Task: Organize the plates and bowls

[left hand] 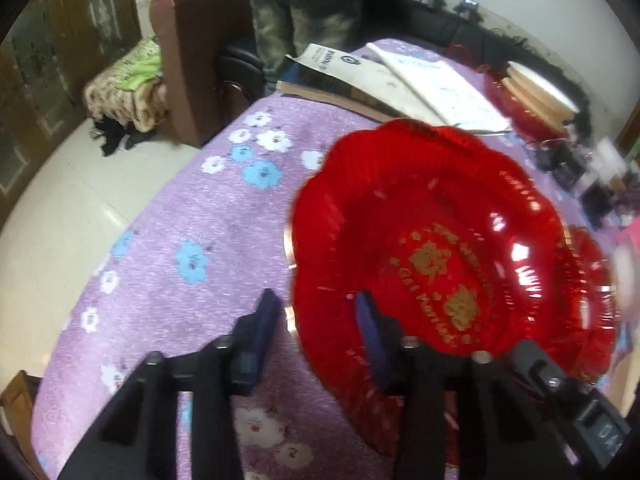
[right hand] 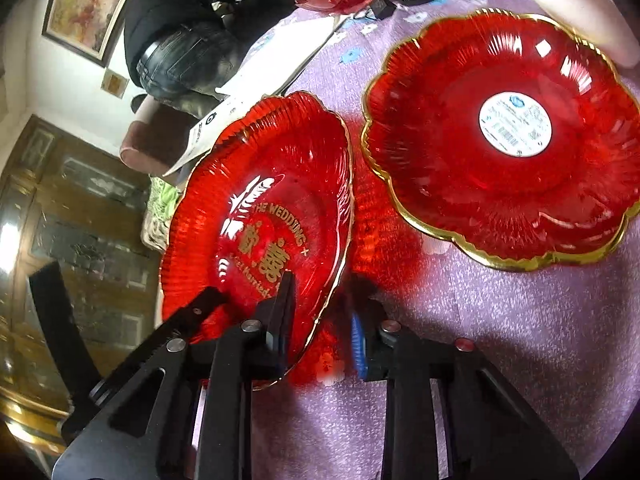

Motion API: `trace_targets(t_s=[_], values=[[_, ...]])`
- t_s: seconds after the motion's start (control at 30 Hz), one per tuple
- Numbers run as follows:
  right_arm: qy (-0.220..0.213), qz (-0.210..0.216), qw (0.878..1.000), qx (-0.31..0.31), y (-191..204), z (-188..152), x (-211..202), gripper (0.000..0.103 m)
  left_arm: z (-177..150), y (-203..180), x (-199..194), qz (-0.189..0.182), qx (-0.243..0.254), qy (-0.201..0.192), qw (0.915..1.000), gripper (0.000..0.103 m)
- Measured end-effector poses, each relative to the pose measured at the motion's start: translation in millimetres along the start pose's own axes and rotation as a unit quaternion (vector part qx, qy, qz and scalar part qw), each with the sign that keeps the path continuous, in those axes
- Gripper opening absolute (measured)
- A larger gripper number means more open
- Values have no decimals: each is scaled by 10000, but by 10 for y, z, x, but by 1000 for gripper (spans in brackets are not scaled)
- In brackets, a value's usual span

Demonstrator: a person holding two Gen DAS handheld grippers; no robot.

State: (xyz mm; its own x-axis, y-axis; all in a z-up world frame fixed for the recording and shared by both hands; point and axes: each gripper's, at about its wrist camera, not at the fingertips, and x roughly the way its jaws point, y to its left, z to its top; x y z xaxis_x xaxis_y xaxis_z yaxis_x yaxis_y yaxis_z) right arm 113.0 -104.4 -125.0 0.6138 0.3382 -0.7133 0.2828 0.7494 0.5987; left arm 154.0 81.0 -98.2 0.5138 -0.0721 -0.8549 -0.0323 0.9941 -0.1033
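Looks barely begun: left gripper (left hand: 318,320) and right gripper (right hand: 322,308) both clamp the rim of the lettered plate (right hand: 260,200), tilted up off the cloth (right hand: 500,340), with the stickered plate (right hand: 500,140) lying flat nearby, unstacked.

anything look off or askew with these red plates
The wedding plate is tilted up on edge, its rim between the right gripper fingers. The other red plate lies flat on the purple cloth, its round sticker still on.
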Motion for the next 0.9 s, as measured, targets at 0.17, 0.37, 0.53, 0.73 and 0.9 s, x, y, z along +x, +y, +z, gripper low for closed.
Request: trace_targets(t_s=[0.17, 0.37, 0.53, 0.73, 0.9], values=[[-49, -71, 9997, -209, 45, -15, 13, 23, -35, -19, -70, 6, 137, -20, 9999, 22], [191, -82, 9987, -458, 171, -175, 10, 24, -160, 173, -222, 230, 265, -2, 9994, 22], [518, 82, 9962, -690, 301, -470, -21, 24, -446, 443, -481, 442, 384, 22, 9983, 23], [790, 238, 9903, -1118, 442, -963, -147, 24, -954, 820, -822, 495, 258, 183, 9983, 24], [949, 346, 9848, -1411, 486, -1270, -250, 27, -1197, 1007, -973, 503, 42, 274, 9984, 37]])
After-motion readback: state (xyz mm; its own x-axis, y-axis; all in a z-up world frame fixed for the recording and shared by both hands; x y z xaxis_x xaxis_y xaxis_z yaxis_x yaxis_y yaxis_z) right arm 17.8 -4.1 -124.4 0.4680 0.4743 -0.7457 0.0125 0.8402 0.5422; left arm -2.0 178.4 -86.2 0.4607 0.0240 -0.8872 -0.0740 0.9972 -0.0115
